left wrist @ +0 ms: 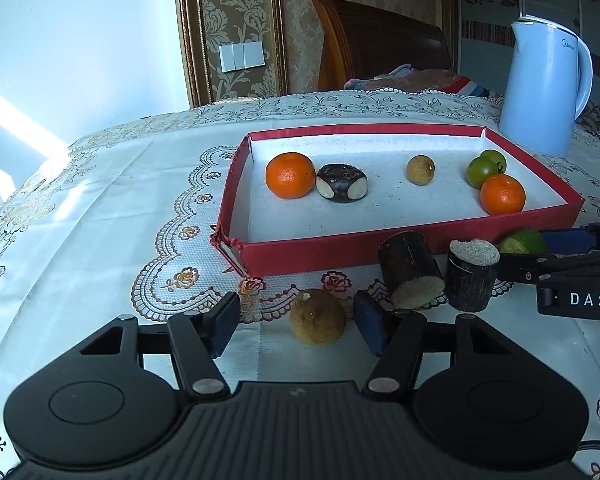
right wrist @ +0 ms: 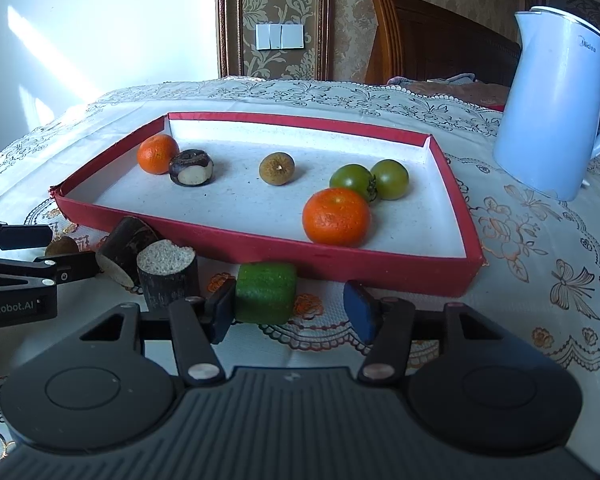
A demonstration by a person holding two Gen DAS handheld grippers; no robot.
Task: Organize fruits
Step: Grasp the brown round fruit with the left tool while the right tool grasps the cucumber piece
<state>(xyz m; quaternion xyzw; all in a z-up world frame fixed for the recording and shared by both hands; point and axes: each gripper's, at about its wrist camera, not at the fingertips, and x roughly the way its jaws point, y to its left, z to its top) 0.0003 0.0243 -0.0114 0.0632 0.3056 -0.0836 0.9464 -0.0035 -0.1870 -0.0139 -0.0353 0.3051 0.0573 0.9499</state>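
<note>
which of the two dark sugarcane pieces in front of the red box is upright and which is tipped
The right sugarcane piece stands upright, pale cut end facing up. The left sugarcane piece is tipped, leaning with its cut end facing down toward the camera.

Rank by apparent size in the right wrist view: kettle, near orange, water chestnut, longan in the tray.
1. kettle, clearly largest
2. near orange
3. water chestnut
4. longan
The last two look close in size; the chestnut seems slightly wider.
</note>
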